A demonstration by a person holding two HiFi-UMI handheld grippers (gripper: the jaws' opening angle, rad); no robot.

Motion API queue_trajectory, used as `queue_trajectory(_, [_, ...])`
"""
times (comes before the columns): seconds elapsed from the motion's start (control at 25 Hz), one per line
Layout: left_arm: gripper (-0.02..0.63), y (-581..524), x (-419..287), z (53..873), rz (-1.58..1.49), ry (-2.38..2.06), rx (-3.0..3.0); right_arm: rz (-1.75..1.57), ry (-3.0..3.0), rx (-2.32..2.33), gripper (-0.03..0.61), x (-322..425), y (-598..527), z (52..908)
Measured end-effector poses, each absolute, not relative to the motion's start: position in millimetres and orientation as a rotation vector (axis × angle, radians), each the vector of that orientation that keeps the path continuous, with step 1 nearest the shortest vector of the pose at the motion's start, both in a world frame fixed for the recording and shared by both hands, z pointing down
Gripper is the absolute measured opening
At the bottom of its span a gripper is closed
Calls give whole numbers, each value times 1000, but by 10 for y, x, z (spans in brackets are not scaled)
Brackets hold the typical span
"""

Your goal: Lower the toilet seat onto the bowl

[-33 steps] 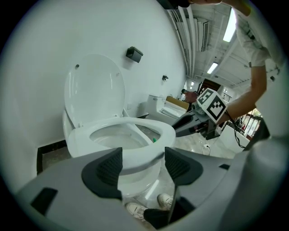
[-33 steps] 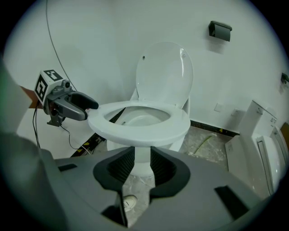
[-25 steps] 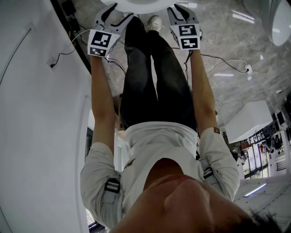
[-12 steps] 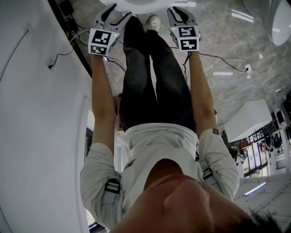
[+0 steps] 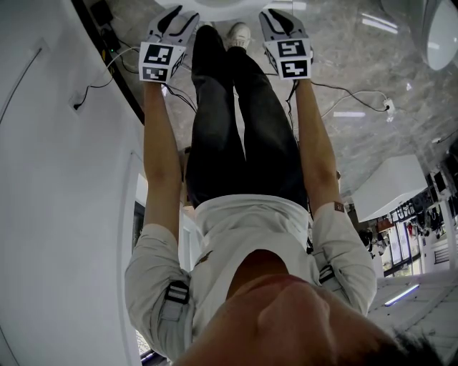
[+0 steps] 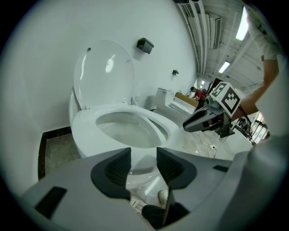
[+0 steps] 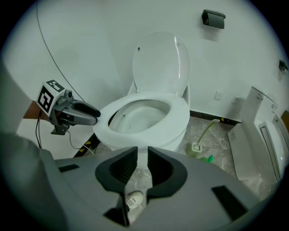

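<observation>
The white toilet seat (image 7: 180, 113) lies flat on the bowl (image 6: 86, 144), and the lid (image 7: 160, 63) stands upright behind it. My left gripper (image 6: 143, 164) hovers before the bowl's front; its jaws have just been closing, a gap remains and nothing is between them. From the right gripper view the left gripper (image 7: 86, 113) points at the seat's left rim; I cannot tell if it touches. My right gripper (image 7: 142, 164) is open with a narrow gap and holds nothing. It floats off the seat's other side (image 6: 198, 122). The head view shows both grippers (image 5: 175, 18) (image 5: 275, 18) at the toilet's front.
A green toilet brush (image 7: 198, 146) and a green bottle (image 7: 208, 158) stand on the marble floor right of the bowl. Another white fixture (image 7: 257, 135) is further right. Cables (image 5: 343, 93) run across the floor. The person's legs (image 5: 236, 121) and a shoe (image 7: 133, 198) are below the grippers.
In the head view the left gripper has shifted a little toward the toilet at the top of the picture. The right gripper has hardly moved.
</observation>
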State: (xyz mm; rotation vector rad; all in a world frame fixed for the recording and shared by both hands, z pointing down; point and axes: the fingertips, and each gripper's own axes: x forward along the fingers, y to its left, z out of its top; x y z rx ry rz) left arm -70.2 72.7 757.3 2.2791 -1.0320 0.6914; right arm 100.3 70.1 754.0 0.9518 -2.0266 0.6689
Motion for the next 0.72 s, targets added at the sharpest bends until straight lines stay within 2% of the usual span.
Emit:
queue_trajectory(0.32, [155, 714, -730, 7719, 695, -1071, 2255, 686, -2022, 938, 84, 916, 749, 7641])
queue_trajectory(0.72, [55, 662, -842, 7734, 722, -1160, 2229, 676, -2029, 934, 83, 870, 803, 7611])
